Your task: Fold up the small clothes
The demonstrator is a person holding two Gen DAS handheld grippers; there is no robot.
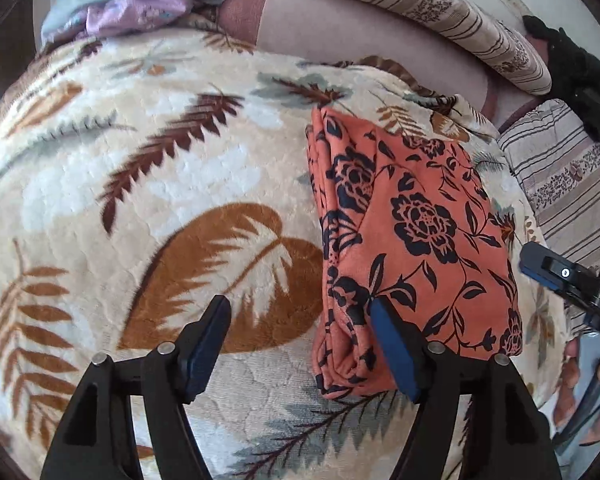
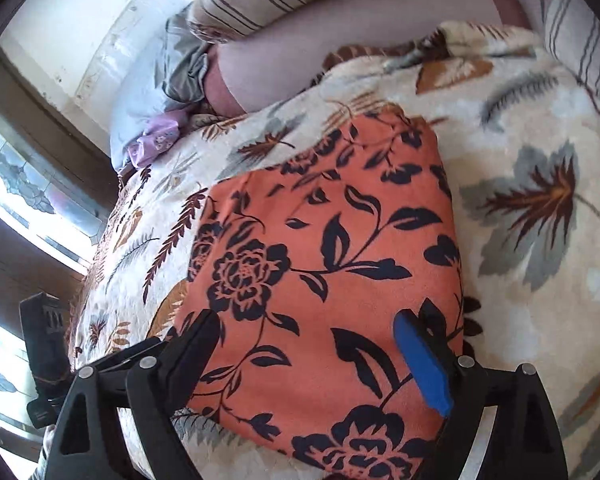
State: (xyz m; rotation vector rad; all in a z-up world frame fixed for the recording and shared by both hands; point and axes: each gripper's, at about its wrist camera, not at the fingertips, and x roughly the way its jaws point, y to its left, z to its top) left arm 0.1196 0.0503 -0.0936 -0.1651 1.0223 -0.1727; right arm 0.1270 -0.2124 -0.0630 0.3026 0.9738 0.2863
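Both my grippers are spread wide with nothing pinched: right gripper [image 2: 316, 344] sits over the folded orange cloth [image 2: 320, 248], left gripper [image 1: 296, 328] beside its left edge.

Left gripper [image 1: 296, 320], right gripper [image 2: 308, 328]: jaws apart.

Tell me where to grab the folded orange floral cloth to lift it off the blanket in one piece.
Grip the orange floral cloth at its stacked layered edge, coming in low from the open blanket side. The layers meet there, so one pinch probably catches all; the flat top offers nothing to pinch.
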